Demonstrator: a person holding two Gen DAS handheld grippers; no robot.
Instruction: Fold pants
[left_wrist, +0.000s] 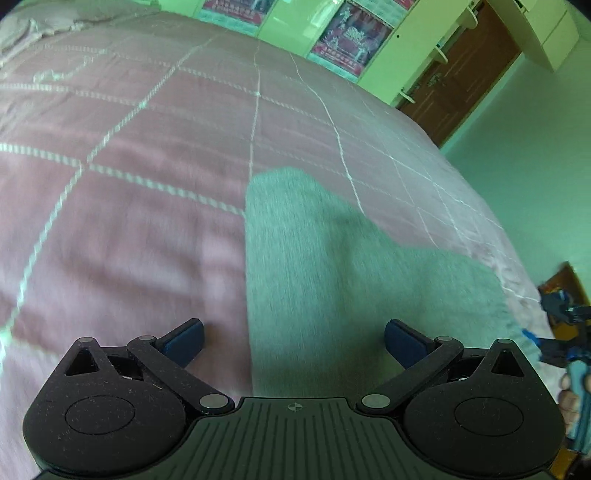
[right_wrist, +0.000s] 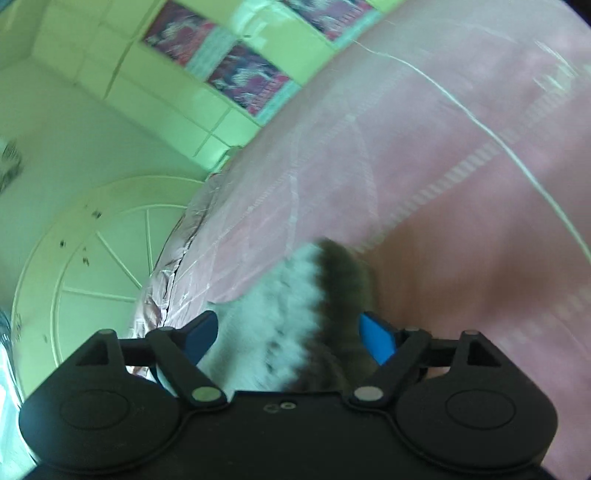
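Observation:
Grey pants (left_wrist: 314, 266) lie flat on the pink quilted bedspread (left_wrist: 129, 206), one part reaching away from me and another spreading to the right. My left gripper (left_wrist: 295, 341) hovers open over their near edge, its blue pads wide apart and touching nothing. My right gripper (left_wrist: 565, 321) shows at the far right edge of this view, by the pants' ribbed end, with a hand behind it. In the blurred right wrist view, that ribbed end of the pants (right_wrist: 295, 306) lies bunched between the wide blue pads of the right gripper (right_wrist: 290, 336), and I see no pinch on it.
The bed's edge (right_wrist: 177, 266) drops to a pale tiled floor with a round pattern (right_wrist: 103, 251). Green-lit cupboards with posters (left_wrist: 351, 37) and a brown door (left_wrist: 458, 77) stand beyond the far side of the bed. A rumpled cover (left_wrist: 29, 22) lies at the far left.

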